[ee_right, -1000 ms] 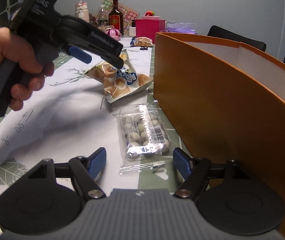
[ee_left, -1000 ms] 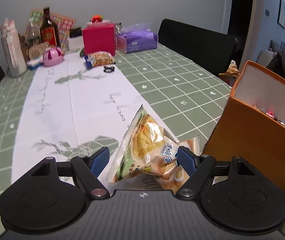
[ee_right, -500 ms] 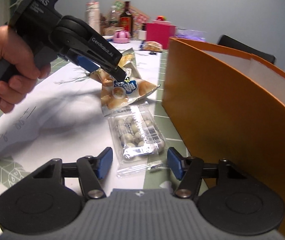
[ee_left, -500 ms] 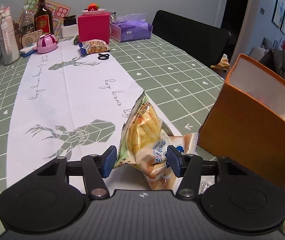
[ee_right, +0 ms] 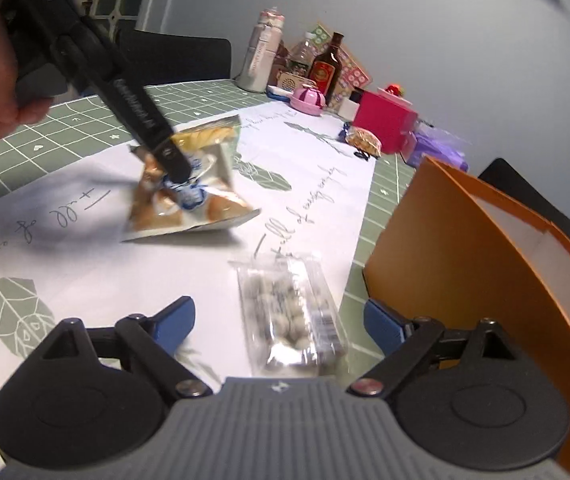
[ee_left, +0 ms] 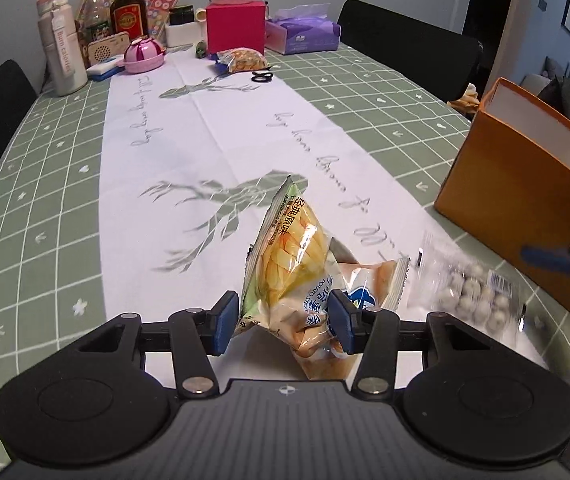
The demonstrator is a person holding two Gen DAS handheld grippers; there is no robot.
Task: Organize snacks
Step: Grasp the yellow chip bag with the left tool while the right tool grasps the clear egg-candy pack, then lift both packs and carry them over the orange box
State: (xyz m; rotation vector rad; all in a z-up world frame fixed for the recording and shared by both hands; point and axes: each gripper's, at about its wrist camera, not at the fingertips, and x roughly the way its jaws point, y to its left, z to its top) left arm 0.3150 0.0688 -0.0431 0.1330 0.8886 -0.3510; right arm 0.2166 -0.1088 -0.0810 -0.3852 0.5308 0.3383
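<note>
My left gripper (ee_left: 283, 322) is shut on a potato stick snack bag (ee_left: 305, 272), yellow, green and tan, and holds it tilted just above the white table runner; the bag also shows in the right wrist view (ee_right: 189, 196). A clear packet of round white candies (ee_right: 293, 316) lies on the table between the open fingers of my right gripper (ee_right: 279, 324); it also shows in the left wrist view (ee_left: 469, 288). An orange box (ee_right: 485, 272) with a white inside stands open just right of the packet, and shows in the left wrist view (ee_left: 525, 176) too.
The far table end holds bottles (ee_left: 127, 12), a pink box (ee_left: 235, 26), a purple tissue pack (ee_left: 303, 34), a pink bowl (ee_left: 144, 54), another snack bag (ee_left: 241, 60) and a black clip (ee_left: 262, 76). Black chairs (ee_left: 409, 52) stand around the table.
My left gripper closed on the potato stick bag and lifted it back and leftward, away from the orange box. My right gripper swung left and opened wider around the candy packet.
</note>
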